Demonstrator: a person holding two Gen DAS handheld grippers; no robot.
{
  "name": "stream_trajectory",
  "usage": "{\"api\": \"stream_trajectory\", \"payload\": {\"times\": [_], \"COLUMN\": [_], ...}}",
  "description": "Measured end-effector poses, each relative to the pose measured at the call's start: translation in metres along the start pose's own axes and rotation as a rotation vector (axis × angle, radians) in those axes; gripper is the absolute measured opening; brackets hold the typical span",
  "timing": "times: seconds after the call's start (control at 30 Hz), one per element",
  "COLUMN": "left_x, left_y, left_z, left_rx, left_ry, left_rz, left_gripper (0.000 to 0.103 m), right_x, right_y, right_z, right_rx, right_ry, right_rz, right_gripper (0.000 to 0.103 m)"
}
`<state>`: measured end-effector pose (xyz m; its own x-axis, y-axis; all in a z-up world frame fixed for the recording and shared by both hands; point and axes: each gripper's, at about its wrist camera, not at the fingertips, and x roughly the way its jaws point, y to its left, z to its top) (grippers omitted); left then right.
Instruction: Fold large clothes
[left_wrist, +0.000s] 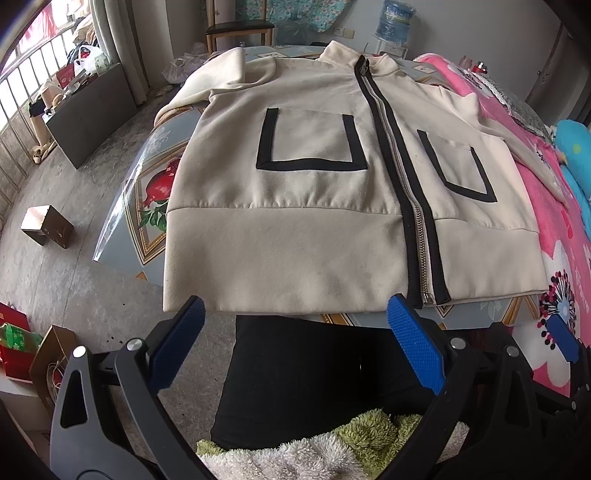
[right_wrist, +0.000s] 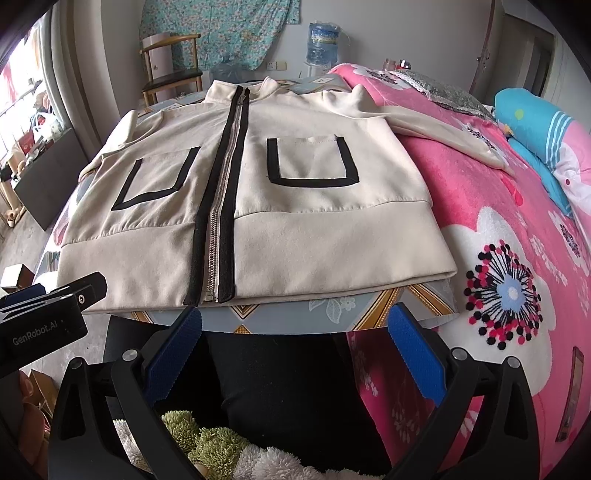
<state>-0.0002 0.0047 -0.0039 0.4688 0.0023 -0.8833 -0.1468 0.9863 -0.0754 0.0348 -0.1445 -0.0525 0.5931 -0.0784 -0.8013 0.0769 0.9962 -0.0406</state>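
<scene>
A pink floral blanket (right_wrist: 480, 192) is covering the bed along the right side, touching the desk (right_wrist: 332, 312), whose patterned top is showing at the near edge. Most of the desk is lying under a cream jacket (left_wrist: 295, 229), spread flat with its front up, collar at the far side and hem just short of the near edge. One sleeve (right_wrist: 443, 136) is trailing off onto the blanket; the other sleeve (left_wrist: 207, 81) is bending back near the far left corner, though the fisheye edge is making its end hard to follow. A black-trimmed zipper (left_wrist: 406, 206) is running closed from collar to hem, with a black-outlined pocket (left_wrist: 310, 140) on each side. Below the desk edge, the person's dark trousers and a green and white fleecy garment are showing. The left gripper (left_wrist: 295, 339) is hovering just in front of the hem, its blue fingers (left_wrist: 415, 343) standing wide apart and holding nothing. The right gripper (right_wrist: 295, 343) is sitting beside it, fingers (right_wrist: 415, 343) equally spread and holding nothing, apart from the cloth.
</scene>
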Motion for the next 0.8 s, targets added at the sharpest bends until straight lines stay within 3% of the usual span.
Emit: {"api": "stream_trajectory", "payload": {"times": [0.8], "left_x": [-0.0009], "left_y": [0.0009], "left_z": [0.0005], "left_rx": [-0.001], "left_ry": [-0.008], "left_rz": [0.001], "left_gripper": [0.096], "right_x": [-0.0038], "right_y": [-0.0026], "right_z": [0.0019], "right_rx": [0.007], "right_ry": [-0.010], "right_rz": [-0.001], "right_gripper": [0.098]}}
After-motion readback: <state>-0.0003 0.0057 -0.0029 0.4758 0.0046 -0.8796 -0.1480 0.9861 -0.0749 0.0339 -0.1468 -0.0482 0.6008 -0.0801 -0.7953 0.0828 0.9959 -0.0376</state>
